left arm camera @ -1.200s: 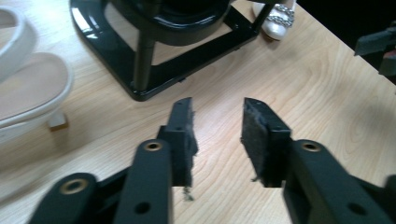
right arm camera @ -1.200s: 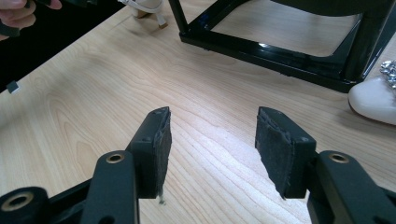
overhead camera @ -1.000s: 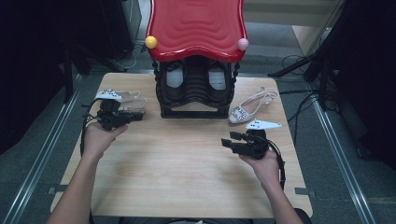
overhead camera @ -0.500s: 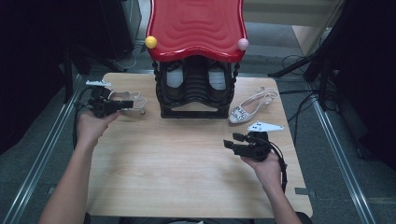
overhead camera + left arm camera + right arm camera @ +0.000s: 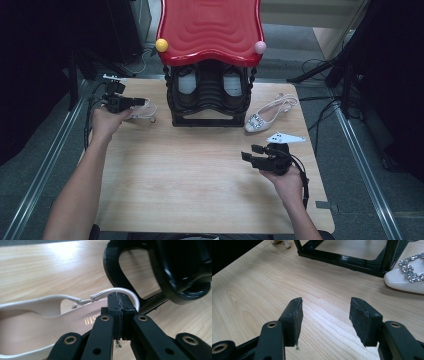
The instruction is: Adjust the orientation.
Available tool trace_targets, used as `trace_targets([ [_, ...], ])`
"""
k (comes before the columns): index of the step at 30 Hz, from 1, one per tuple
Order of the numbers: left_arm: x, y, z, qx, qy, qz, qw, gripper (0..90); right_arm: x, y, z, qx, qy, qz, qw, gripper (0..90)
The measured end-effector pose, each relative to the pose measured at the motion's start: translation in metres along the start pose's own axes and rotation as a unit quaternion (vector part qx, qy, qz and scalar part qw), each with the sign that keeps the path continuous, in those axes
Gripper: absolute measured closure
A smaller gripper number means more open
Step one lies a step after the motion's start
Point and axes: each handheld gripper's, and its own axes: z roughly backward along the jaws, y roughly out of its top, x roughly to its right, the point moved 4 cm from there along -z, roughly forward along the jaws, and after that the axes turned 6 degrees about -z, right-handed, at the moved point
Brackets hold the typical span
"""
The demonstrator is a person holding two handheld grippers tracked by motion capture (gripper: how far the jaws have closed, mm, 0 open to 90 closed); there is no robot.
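Left gripper [image 5: 119, 312] has its jaws pressed tight on the thin white heel strap [image 5: 125, 291] of a cream shoe [image 5: 142, 111], which sits near the table's [image 5: 200, 200] far left edge, just beside the black rack [image 5: 210, 100]. Right gripper [image 5: 325, 315] hangs over the table's right side with jaws spread wide and nothing between them, and the jeweled shoe [image 5: 262, 117] lies by the rack's right foot, untouched. So I'd say one shoe is gripped but not racked yet, the other isn't picked up, and two shoes already sit up in the rack.
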Motion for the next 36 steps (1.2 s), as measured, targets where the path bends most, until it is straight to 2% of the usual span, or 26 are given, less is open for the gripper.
trace_targets([
  [5,-0.007,-0.016,-0.008,0.008,0.000,0.024,0.9997,89.5,0.002,-0.002,0.001,0.000,-0.003,-0.004,1.0000,45.3],
  [8,-0.009,-0.024,-0.011,-0.008,0.011,0.019,0.9997,89.7,0.003,-0.002,0.001,0.000,-0.003,-0.008,1.0000,45.1],
  [13,-0.015,-0.031,-0.012,-0.003,0.015,0.031,0.9994,89.8,0.003,-0.001,-0.002,-0.002,-0.003,-0.005,1.0000,45.1],
  [15,-0.016,-0.032,-0.011,-0.004,0.020,0.029,0.9994,89.9,0.002,0.000,-0.002,-0.002,-0.003,-0.007,1.0000,45.1],
  [17,-0.016,-0.033,-0.010,-0.010,0.021,0.026,0.9994,89.8,0.002,0.001,-0.003,-0.001,-0.003,-0.006,1.0000,45.1],
  [23,-0.018,-0.040,-0.005,-0.014,0.024,0.037,0.9989,89.9,0.001,0.002,-0.005,-0.001,0.002,-0.010,0.9999,45.1],
  [36,-0.032,-0.054,0.013,-0.024,0.037,0.047,0.9979,90.0,-0.004,0.009,-0.015,-0.002,0.014,0.004,0.9999,45.6],
])
